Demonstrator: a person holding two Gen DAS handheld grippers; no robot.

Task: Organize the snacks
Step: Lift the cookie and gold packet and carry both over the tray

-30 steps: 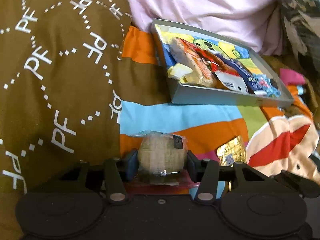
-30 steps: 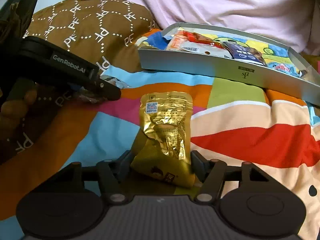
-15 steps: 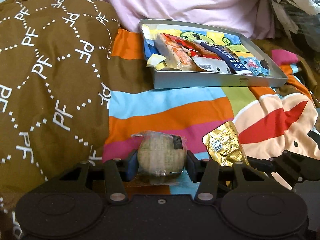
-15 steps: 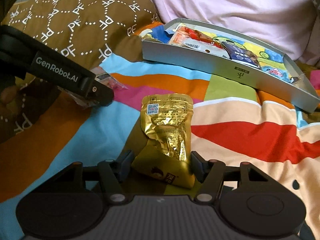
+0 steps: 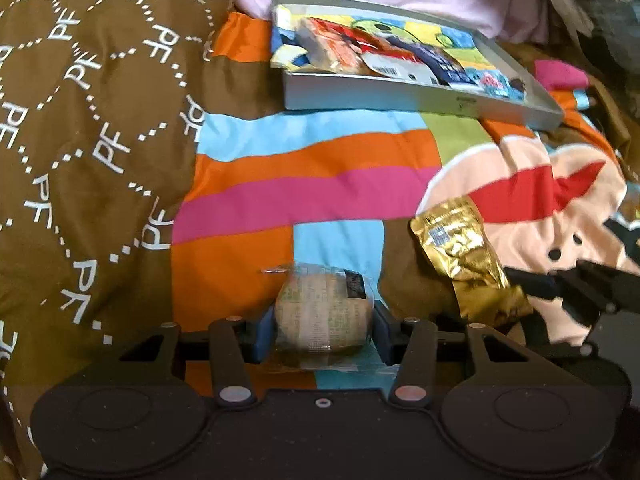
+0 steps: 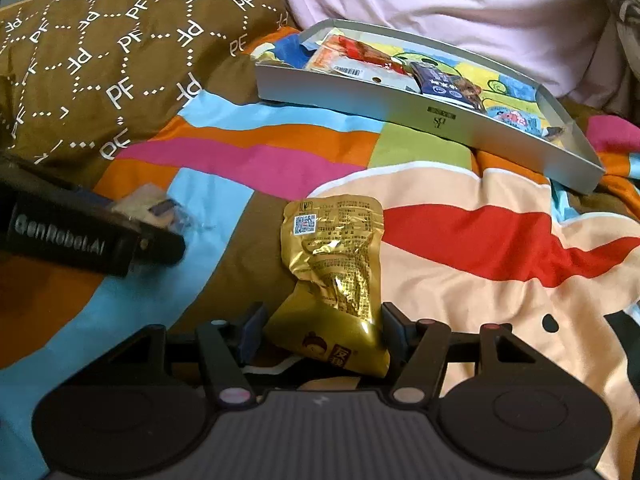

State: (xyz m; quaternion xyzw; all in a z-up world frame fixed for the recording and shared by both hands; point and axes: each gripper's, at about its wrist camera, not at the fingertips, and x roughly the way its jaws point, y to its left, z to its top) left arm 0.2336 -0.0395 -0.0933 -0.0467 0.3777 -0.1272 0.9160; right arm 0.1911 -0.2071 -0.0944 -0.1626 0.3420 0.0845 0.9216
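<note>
Bed quilt point(image 6: 280, 160) w/ snack tray point(image 6: 400, 108)

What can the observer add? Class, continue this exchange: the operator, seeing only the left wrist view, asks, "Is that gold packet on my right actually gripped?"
Observer: Yes. The right wrist view shows the right hand-held gripper closed on the gold packet at its lower end.
Operator: Is anything printed on that hidden end?
Observer: A small cartoon figure beside a red label.
Operator: How does my own side look from there?
Observer: The left hand-held gripper has GenRobot.AI lettered along its side, and the round wrapped snack pokes out past its tip.
</note>
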